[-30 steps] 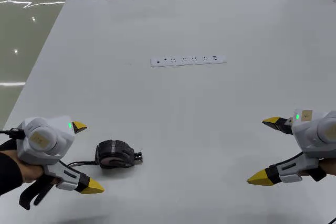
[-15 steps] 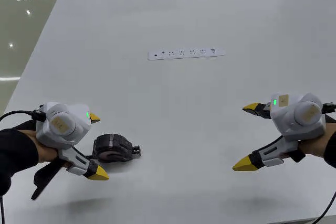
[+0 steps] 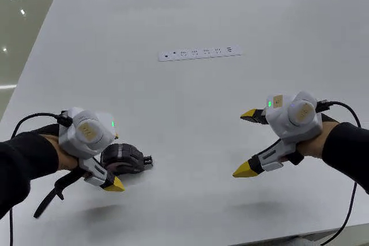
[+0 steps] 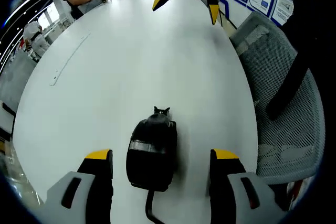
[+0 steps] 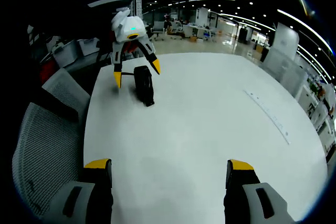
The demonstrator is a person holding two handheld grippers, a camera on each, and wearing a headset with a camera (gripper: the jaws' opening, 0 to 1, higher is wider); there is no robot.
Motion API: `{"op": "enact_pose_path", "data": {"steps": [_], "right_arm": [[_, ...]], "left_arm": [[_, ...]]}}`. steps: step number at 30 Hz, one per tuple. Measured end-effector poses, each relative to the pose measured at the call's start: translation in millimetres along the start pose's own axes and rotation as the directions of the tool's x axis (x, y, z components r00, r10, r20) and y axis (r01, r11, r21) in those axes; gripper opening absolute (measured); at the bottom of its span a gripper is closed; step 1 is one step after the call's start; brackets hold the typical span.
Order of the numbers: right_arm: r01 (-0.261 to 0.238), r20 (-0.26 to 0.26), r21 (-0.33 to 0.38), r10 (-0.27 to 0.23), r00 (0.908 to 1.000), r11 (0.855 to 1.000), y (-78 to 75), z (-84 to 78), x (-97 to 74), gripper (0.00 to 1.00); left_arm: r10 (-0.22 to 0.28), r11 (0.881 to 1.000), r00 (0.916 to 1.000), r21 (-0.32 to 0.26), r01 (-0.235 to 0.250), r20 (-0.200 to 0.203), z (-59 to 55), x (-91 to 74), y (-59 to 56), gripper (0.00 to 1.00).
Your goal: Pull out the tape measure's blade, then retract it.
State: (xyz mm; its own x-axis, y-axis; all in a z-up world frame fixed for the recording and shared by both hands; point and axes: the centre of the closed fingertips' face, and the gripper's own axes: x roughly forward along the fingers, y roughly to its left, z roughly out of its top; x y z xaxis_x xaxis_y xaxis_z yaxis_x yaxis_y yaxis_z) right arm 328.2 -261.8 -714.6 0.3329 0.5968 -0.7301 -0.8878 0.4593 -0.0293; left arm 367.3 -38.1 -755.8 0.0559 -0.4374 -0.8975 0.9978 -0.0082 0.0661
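Down at the near-left corner of the desk [image 3: 190,102], head view first: the tape measure [image 3: 123,158] lies flat, and the left tongs [image 3: 115,162] sit around it with the jaws apart, one on each side. The right tongs [image 3: 245,142] hover well apart from it on the other side, also spread wide with nothing between them. A power strip [image 3: 199,53] sits further up the desk.

Left gripper view: the black case [image 4: 153,153] lies right between the two yellow tips, gaps visible on both sides, so no squeeze yet. The blade's end hook [image 4: 161,110] is tucked at the mouth of the case, pointing towards the right tongs [image 4: 186,9].

Right gripper view: own jaws open over bare desk, with the tape measure [image 5: 144,85] far ahead under the left tongs [image 5: 136,74].

So I'd say we're at the very start, with the blade fully in. Next up is probably closing the left tongs on the case to pin it, then bringing the right tongs over to pinch that little hook.
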Motion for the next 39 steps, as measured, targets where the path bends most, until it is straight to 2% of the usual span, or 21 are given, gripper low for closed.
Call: {"op": "enact_pose_path", "data": {"steps": [3,7,10,12,14,17,24,33,39], "right_arm": [[-0.006,0.003,-0.005,0.006,1.0,1.0,-1.9,5.6,7.4,0.87],[-0.027,-0.005,-0.042,0.026,0.9996,0.999,-2.8,10.3,16.1,0.85],[-0.036,-0.008,-0.047,0.036,0.9993,0.998,-2.7,14.2,23.2,0.85],[-0.051,-0.011,-0.067,0.051,0.9987,0.996,-0.2,17.2,28.8,0.83],[-0.063,-0.014,-0.085,0.062,0.998,0.994,1.6,20.6,36.2,0.82],[-0.081,-0.019,-0.119,0.079,0.9967,0.99,5.1,27.6,45.8,0.79],[-0.114,-0.023,-0.152,0.112,0.9935,0.982,11.4,44.2,69.2,0.71],[-0.154,-0.028,-0.172,0.152,0.988,0.973,21.2,59.0,94.2,0.64],[-0.167,-0.025,-0.151,0.165,0.986,0.974,23.2,63.0,110.2,0.58]], "left_arm": [[0.0,1.0,0.9997,-0.022,0.0,-0.023,-3.0,4.6,4.3,0.6],[-0.015,1.0,0.9998,-0.023,0.015,-0.015,-0.8,7.4,4.1,0.57],[-0.018,1.0,0.9995,-0.006,0.017,-0.025,-0.5,9.0,4.4,0.54],[-0.011,1.0,0.9998,0.024,0.011,-0.019,2.2,9.8,7.2,0.46],[0.019,0.999,0.9998,0.03,-0.019,-0.002,8.5,10.4,12.8,0.33],[0.005,0.999,0.9998,0.054,-0.004,-0.019,5.5,11.7,10.6,0.32],[-0.004,0.999,0.9994,0.052,0.006,-0.035,5.2,11.7,11.2,0.31],[-0.011,0.998,0.9998,0.06,0.011,-0.014,4.2,11.8,10.6,0.31],[-0.01,0.998,0.9999,0.057,0.011,-0.009,4.2,12.5,11.1,0.31]]}}
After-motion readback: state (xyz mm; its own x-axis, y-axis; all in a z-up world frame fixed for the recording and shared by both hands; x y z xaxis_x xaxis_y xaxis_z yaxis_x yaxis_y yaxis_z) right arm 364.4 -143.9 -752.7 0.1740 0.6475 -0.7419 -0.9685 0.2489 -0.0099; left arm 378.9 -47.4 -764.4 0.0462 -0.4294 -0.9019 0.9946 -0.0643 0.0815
